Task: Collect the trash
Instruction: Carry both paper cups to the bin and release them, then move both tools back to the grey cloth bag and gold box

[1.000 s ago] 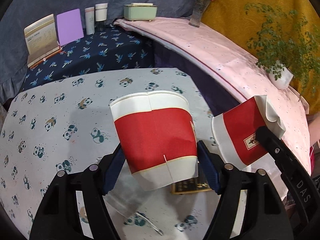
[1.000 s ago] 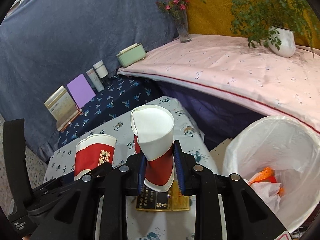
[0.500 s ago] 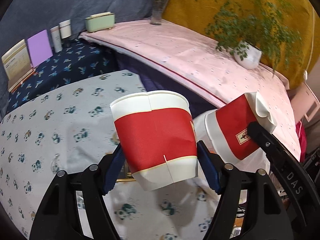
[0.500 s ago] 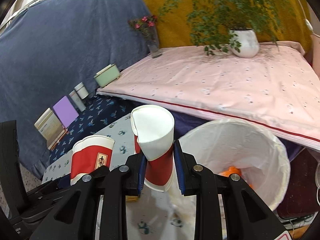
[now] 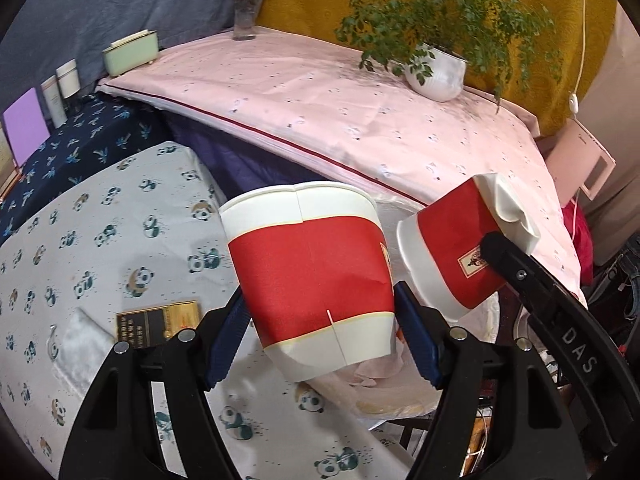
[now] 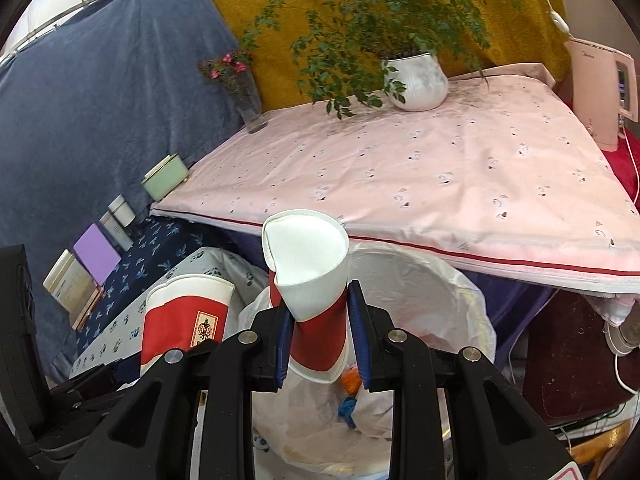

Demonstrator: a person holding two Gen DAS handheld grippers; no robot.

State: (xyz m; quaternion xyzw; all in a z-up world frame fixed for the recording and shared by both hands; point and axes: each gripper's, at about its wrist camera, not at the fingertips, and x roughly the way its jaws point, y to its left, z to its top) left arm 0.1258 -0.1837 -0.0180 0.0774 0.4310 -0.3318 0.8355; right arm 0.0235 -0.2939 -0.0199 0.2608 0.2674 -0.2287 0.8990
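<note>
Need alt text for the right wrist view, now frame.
The right hand-held gripper grips a squashed red-and-white paper cup above a white-lined trash bin that already holds some rubbish. At lower left, the left hand-held gripper holds a second red-and-white cup; behind are a pink-covered table and a potted plant.

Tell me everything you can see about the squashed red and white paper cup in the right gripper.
The squashed red and white paper cup looks like thin paper, with a red band, white rim and white base. Its mouth is crushed inward on one side. It stands roughly upright, base down, pinched between the blue pads of the right gripper, above the white plastic-lined trash bin. Nothing else touches it.
</note>
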